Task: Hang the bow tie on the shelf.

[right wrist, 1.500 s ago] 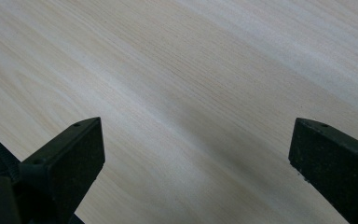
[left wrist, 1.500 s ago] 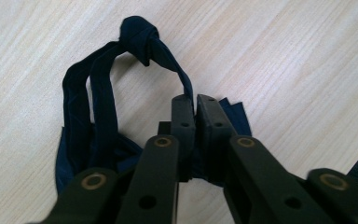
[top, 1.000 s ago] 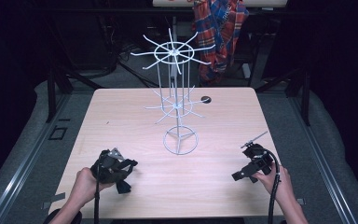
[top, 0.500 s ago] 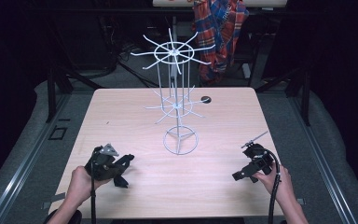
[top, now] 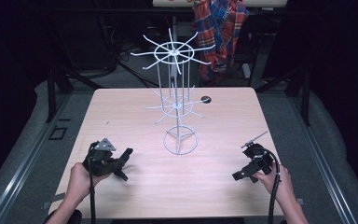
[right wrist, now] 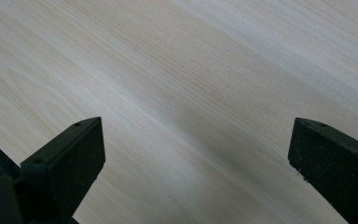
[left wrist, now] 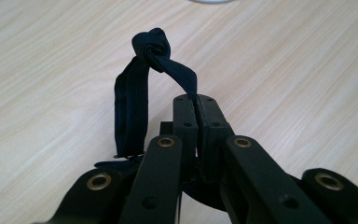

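Since the earlier frames the left hand-held gripper (top: 121, 163) has swung round near the counter's (top: 223, 121) front left corner, so its grey plate now tilts up and its jaws point toward the middle of the counter; the right hand-held gripper (top: 242, 175) sits as it did near the front right corner. Seen in the left gripper view, the left hand-held gripper's (left wrist: 196, 100) jaws are pressed together on a thin strand of a dark band (left wrist: 135, 93), a loop of fabric tied in a knot at its top, which arches up and hangs to the left of the jaws above the wood. Jaws of the right hand-held gripper (right wrist: 196, 149) stand wide apart with nothing between them, just bare wood grain below. A white wire rack (top: 179, 98) with spoked tiers stands on its ring base at the counter's centre, well apart from both hands. A small dark round thing (top: 206, 99) lies near the far edge, right of the rack. Plaid cloth (top: 219, 32) hangs beyond the far edge.
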`<state>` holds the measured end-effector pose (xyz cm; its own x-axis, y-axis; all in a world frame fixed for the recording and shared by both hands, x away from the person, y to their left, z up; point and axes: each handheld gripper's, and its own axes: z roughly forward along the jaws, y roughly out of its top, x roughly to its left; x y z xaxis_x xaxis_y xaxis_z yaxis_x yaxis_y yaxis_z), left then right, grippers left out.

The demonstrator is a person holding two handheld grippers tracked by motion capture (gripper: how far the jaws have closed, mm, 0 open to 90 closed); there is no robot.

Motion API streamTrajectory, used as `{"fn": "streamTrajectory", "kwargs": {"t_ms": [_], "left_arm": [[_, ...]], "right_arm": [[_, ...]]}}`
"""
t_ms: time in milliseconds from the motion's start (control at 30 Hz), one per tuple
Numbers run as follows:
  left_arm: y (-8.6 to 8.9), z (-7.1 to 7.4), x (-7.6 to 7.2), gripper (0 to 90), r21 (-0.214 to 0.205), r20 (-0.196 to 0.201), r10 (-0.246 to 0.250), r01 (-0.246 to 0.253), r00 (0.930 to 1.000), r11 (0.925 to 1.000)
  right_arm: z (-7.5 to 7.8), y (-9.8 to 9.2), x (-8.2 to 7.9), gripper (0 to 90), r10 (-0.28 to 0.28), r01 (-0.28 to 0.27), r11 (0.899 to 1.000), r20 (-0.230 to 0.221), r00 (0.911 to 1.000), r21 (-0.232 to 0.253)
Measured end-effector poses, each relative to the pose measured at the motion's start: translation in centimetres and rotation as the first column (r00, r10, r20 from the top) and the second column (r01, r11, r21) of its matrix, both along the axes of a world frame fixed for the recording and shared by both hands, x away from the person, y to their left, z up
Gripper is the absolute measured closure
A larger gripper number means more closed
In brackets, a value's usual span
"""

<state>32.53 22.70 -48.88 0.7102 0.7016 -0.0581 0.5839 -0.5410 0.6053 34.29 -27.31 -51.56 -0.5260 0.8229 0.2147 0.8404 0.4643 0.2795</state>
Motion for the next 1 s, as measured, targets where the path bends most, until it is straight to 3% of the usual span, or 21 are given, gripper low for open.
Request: {"fn": "streamTrajectory", "kwargs": {"t_ms": [400, 433, 533, 567, 600, 800, 1000], "left_arm": [[0.1, 1.1, 0.1, 88.2, -0.048, 0.055, 0.023, -0.021, 0.9982, 0.9987], [0.1, 1.2, 0.1, 88.3, -0.054, 0.06, 0.026, -0.023, 0.9978, 0.9983], [0.2, 1.5, 0.0, 88.2, -0.078, 0.076, 0.036, -0.03, 0.9964, 0.9965], [0.2, 1.6, 0.1, 88.2, -0.081, 0.081, 0.037, -0.03, 0.996, 0.9963], [0.2, 1.7, 0.1, 88.2, -0.087, 0.081, 0.04, -0.033, 0.9959, 0.9956], [0.0, 2.2, 0.2, 88.2, -0.107, 0.102, 0.043, -0.032, 0.9938, 0.9937], [0.1, 2.8, 0.8, 88.3, -0.13, 0.124, 0.055, -0.039, 0.9908, 0.9908]], "right_arm": [[0.0, 0.0, 0.0, 3.6, -0.003, 0.003, 1.0, -0.001, 1.0, 0.007], [0.0, 0.0, 0.0, 3.6, 0.006, -0.006, 1.0, -0.002, 1.0, -0.01], [0.0, 0.1, -0.1, 3.6, -0.01, 0.01, 1.0, 0.001, 1.0, 0.011], [0.2, -0.1, 0.1, 3.7, 0.025, -0.025, 1.0, -0.016, 0.9996, -0.01], [0.1, 0.0, 0.0, 3.7, 0.0, 0.0, 1.0, -0.003, 1.0, 0.006], [0.1, -0.1, 0.1, 3.7, 0.018, -0.018, 1.0, -0.006, 0.9998, -0.003], [-0.1, 0.2, -0.1, 3.7, -0.02, 0.02, 0.999, 0.0, 0.9998, 0.031]]}}
